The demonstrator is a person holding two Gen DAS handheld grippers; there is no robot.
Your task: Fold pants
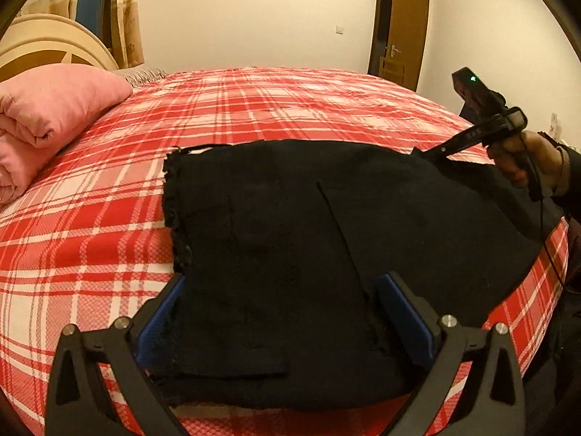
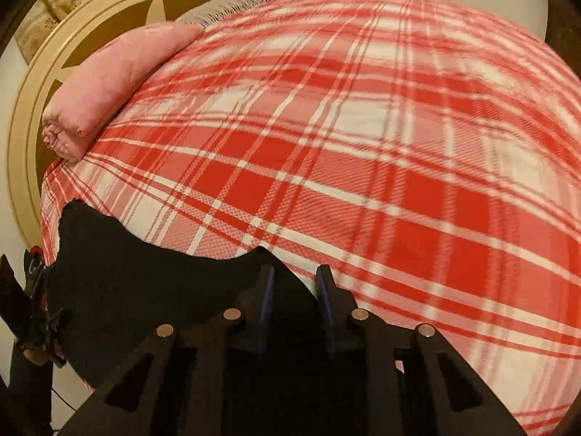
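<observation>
Black pants (image 1: 308,236) lie folded and flat on a red and white plaid bedspread (image 1: 290,101). My left gripper (image 1: 285,279) is open wide, one blue pad on each side of the near part of the pants, close above the cloth. My right gripper (image 1: 432,152), held by a person's hand (image 1: 526,163), has its tips at the pants' far right corner. In the right wrist view, the right gripper (image 2: 295,270) shows a narrow gap between its fingers. The edge of the pants (image 2: 145,283) rises to the left finger, and I cannot see the pads pressing on cloth.
A folded pink quilt (image 1: 47,116) (image 2: 120,83) lies by the cream headboard (image 1: 47,47) at the left. The plaid bedspread (image 2: 363,145) stretches beyond the pants. A brown door (image 1: 403,29) stands at the far wall. The bed's edge runs along the near right side.
</observation>
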